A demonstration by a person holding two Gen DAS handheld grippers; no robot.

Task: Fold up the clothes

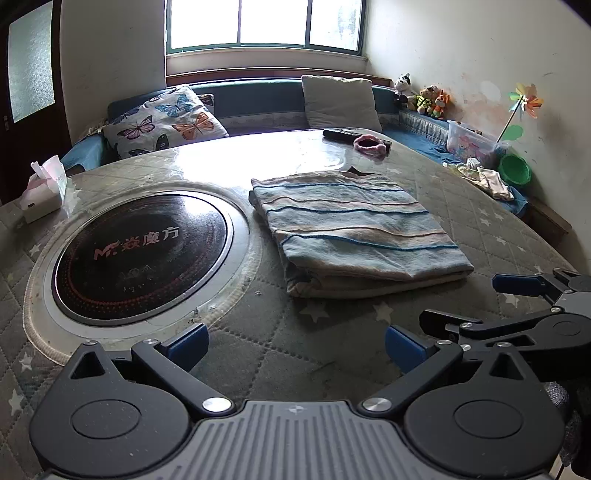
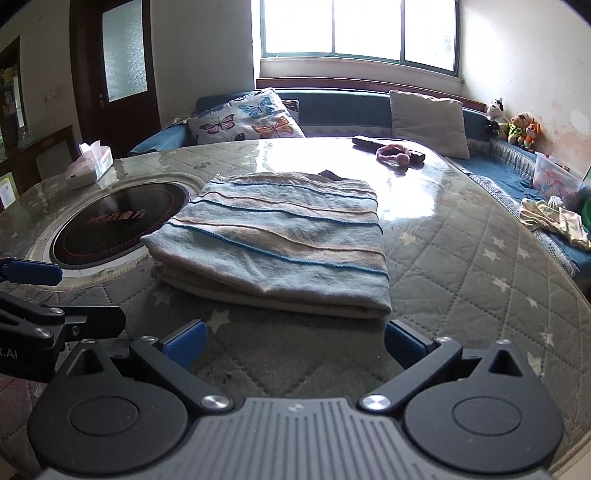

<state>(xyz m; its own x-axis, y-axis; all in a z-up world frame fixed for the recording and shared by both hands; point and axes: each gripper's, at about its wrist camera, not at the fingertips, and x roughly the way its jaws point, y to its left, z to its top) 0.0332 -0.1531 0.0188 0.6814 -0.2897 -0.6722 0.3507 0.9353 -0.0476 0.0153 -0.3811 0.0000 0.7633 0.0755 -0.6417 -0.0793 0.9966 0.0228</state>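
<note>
Left gripper (image 1: 295, 345) low over the quilted table cover (image 1: 258, 343), jaws spread wide apart, blue pads (image 1: 188, 341) gripping nothing. Right gripper (image 2: 293, 343) likewise splayed open and empty, hovering just short of the cloth's near edge.

Folded striped garment (image 1: 354, 229) lying flat on the table, pale blue and beige with darker blue lines, layered edges facing the cameras. From the left wrist, sitting up at 1 o'clock, clear of the fingers; from the right wrist, dead ahead at 12 o'clock (image 2: 280, 243), near hem just beyond the fingertips, not touching.

Round black induction plate (image 1: 140, 254) set into the table at 10 o'clock of the left view, just beside the garment's left edge. Right gripper also creeping into the left view at 3 o'clock (image 1: 517, 306), jaws apart there too.

Tissue box (image 1: 42, 195) out at 9 o'clock on the table's far left. Remote control (image 1: 341, 133) and pink hair band (image 1: 369, 144) at 12 o'clock, touching each other near the far rim, well apart from the garment. Butterfly cushion (image 1: 166, 122) and plain grey cushion (image 1: 340, 101) on the blue bench behind, under the window (image 1: 264, 24). Plush toys (image 1: 424, 98) lined up at 1 o'clock on the bench corner. Small crumpled cloths (image 2: 554, 219) on the bench at 2 o'clock of the right view.
</note>
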